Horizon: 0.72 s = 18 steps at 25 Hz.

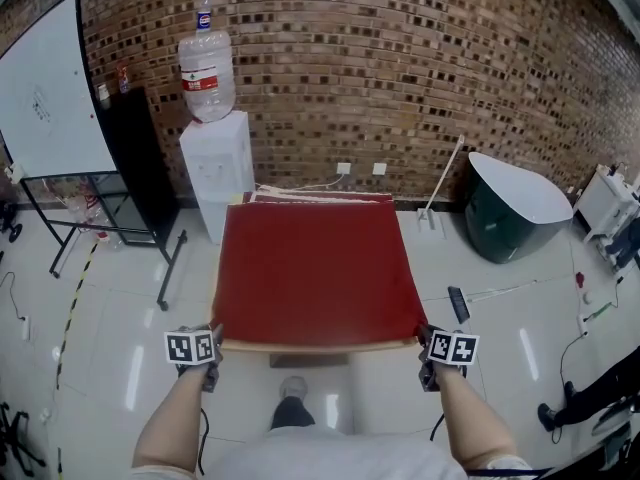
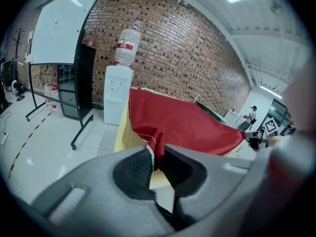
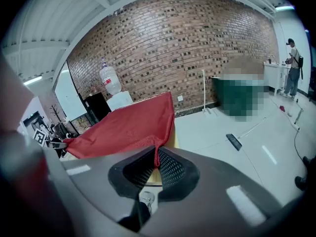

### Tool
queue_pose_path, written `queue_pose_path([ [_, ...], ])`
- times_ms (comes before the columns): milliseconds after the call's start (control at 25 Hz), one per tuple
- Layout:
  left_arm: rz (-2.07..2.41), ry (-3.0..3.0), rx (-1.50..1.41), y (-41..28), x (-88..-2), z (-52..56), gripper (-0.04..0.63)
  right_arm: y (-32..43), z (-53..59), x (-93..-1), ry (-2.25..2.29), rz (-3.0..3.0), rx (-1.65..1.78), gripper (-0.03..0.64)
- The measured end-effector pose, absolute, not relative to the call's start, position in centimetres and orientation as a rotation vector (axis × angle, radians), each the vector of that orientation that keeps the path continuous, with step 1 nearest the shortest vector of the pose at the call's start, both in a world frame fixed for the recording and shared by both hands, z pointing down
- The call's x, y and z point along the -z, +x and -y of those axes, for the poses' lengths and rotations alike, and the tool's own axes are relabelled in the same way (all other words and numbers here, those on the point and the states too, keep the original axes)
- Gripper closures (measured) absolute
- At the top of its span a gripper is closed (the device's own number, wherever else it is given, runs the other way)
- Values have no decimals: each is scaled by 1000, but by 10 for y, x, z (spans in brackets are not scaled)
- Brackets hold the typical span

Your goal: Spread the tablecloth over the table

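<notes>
Head view: the cloth [image 1: 315,268] covers the table [image 1: 320,346] and stretches away from both claws at the table's near corners.
Left gripper view: the left claw [image 2: 157,157] is pinched tight on a cloth corner.
Right gripper view: the right claw [image 3: 156,163] is clamped likewise.

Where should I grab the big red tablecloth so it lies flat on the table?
Grab it by its two near corners, coming from the near edge of the wooden table. The red tablecloth is wide and floppy, so holding both corners likely keeps its edge straight. The left gripper and right gripper pinch exactly there.
</notes>
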<state>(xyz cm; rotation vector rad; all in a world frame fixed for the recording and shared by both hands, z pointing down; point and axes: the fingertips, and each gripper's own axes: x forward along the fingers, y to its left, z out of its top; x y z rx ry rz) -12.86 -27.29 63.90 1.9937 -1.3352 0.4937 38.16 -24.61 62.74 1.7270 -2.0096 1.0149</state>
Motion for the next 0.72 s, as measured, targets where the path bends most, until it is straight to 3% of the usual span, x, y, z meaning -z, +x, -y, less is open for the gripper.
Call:
queue_pose_path([
  [320,1355,1971,-495,-129,-658,260,558,386,229,-649,1755,1975,-1065,609],
  [560,1403,1881,-412,-152,-661,253,425,389,224,-652,1739,1978,-1109,558],
  [720,1439,1813,-356,-176,-665,246,397,401,216,-656,1760,1968,-1140,503],
])
